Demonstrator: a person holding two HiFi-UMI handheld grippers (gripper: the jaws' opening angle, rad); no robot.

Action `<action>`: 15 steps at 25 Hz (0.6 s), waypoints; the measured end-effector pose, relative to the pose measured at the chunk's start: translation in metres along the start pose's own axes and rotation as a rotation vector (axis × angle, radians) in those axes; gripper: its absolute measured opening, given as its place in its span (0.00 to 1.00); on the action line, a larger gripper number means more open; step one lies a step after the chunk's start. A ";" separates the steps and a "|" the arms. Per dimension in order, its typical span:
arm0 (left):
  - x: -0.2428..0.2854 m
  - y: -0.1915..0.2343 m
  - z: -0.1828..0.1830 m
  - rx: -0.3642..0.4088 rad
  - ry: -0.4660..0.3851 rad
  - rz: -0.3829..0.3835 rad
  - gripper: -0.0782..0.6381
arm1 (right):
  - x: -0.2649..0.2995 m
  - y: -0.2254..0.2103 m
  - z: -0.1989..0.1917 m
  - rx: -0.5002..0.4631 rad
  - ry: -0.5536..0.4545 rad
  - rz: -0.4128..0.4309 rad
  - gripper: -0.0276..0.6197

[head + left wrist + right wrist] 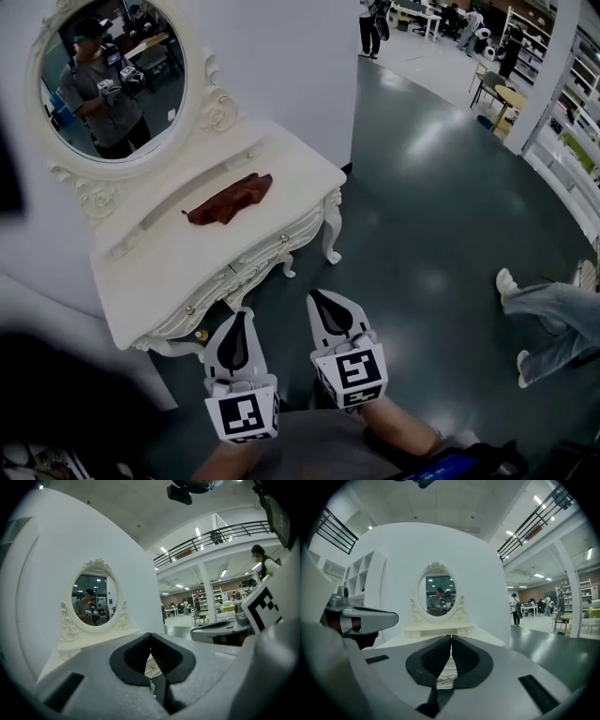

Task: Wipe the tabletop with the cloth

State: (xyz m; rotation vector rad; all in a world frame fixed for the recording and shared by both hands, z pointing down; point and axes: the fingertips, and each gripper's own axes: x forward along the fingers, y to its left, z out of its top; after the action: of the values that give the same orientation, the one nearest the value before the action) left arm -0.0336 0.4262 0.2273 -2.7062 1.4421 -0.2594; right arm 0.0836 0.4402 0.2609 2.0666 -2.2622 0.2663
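Cloth lies bunched mid-tabletop, long axis 8-to-2 o'clock; at 12 o'clock from left gripper, which is nearer; right gripper beside it; both clenched, empty, off the table.

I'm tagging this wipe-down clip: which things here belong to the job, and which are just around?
Job: brown cloth; white tabletop it lies on; left gripper and right gripper, both shut and empty.
Just around: oval mirror; a person's legs at right.
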 end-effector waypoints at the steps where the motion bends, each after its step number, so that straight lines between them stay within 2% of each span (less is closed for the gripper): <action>1: 0.003 -0.002 0.002 0.002 -0.004 0.005 0.13 | 0.002 -0.005 0.003 -0.003 -0.006 0.003 0.07; 6: 0.013 -0.009 0.003 0.009 0.016 0.023 0.13 | 0.011 -0.023 0.007 -0.021 -0.018 0.011 0.07; 10: 0.022 -0.002 0.009 0.014 0.001 0.064 0.13 | 0.022 -0.027 0.007 -0.029 -0.017 0.032 0.07; 15: 0.034 0.005 -0.002 0.005 0.003 0.077 0.13 | 0.037 -0.027 0.003 -0.032 -0.007 0.054 0.07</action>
State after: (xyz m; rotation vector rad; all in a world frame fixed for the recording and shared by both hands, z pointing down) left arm -0.0193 0.3951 0.2329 -2.6403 1.5401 -0.2622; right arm 0.1067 0.4011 0.2662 1.9960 -2.3136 0.2249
